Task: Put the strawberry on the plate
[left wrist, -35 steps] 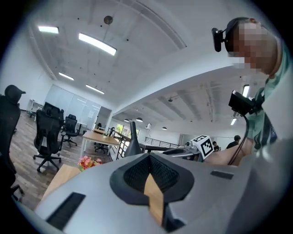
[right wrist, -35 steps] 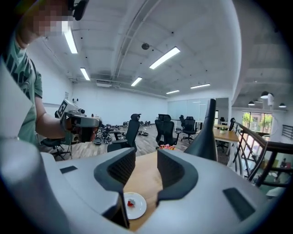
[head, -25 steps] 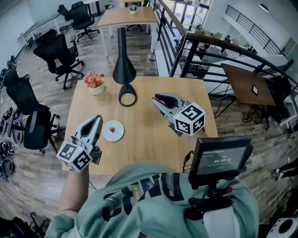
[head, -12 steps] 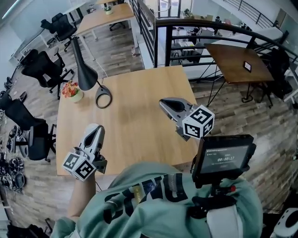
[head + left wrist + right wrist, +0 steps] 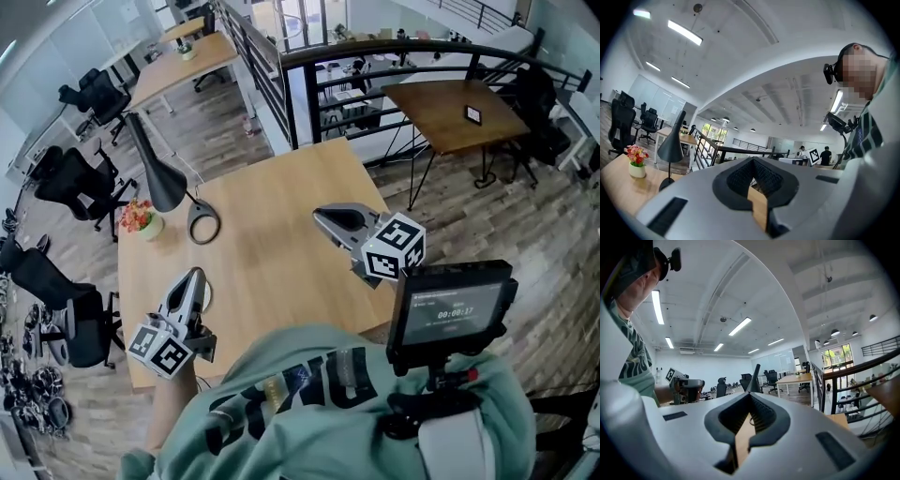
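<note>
Left gripper (image 5: 194, 277) and right gripper (image 5: 319, 215) hang over the tabletop (image 5: 272, 253). Both sets of jaws are closed, with nothing between them. Neither strawberry nor plate shows in any view; the left gripper may be covering them. Judgement: no carry is under way. The next move calls for sighting the strawberry first.

the small round white plate shows only as what seems a thin pale sliver (image 5: 206, 296) on the light wooden table (image 5: 272, 244), near its front left edge, the rest covered by the left gripper (image 5: 194, 275) just above it. the red strawberry is hidden in every view, so whether it lies on the plate cannot be told.
</note>
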Tool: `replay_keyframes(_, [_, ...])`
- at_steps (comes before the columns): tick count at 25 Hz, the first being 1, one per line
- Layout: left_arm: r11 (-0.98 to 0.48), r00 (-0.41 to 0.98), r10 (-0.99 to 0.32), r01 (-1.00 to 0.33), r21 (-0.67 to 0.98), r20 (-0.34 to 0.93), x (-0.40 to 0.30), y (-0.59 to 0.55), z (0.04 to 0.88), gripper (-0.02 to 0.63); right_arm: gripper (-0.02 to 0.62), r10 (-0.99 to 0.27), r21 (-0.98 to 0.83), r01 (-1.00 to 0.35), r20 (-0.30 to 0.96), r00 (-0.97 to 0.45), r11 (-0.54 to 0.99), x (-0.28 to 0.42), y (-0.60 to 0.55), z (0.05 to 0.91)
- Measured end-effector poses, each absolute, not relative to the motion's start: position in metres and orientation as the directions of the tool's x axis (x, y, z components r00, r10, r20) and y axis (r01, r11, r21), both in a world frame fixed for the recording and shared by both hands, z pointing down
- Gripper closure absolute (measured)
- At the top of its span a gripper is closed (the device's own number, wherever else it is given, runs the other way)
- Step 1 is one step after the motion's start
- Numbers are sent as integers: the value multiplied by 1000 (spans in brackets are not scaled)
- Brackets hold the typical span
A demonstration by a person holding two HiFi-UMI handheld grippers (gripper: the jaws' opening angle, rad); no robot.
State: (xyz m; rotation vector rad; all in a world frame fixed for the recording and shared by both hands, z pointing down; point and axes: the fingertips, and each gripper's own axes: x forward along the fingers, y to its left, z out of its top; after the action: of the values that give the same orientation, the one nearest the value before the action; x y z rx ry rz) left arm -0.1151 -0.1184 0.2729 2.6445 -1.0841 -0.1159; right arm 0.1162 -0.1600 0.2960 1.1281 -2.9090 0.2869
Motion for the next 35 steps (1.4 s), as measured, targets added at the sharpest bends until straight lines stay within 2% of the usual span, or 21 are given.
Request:
replay_keyframes(3, [-698,729,-685,-658,282,3,-148,-120,272,603,589,-685,-158,-684,56,-726,712,85,-159,291])
replay_keyframes(8, [-708,735,-678,-644,289,-24,-163,-118,260,603,589,-678,-161,-676,52,-733,719,64,-155,273])
replay_keyframes(16, [-668,696,-717,-670,324,-39,-203,-116,267,603,589,-644,-147,-645,61,-763,750,28,-159,265])
replay_keyframes(35, [-647,678,-735,-692,321,-19,-180,-108,266,603,591,-633,-185,-633,67,-771,751,54,-163,280])
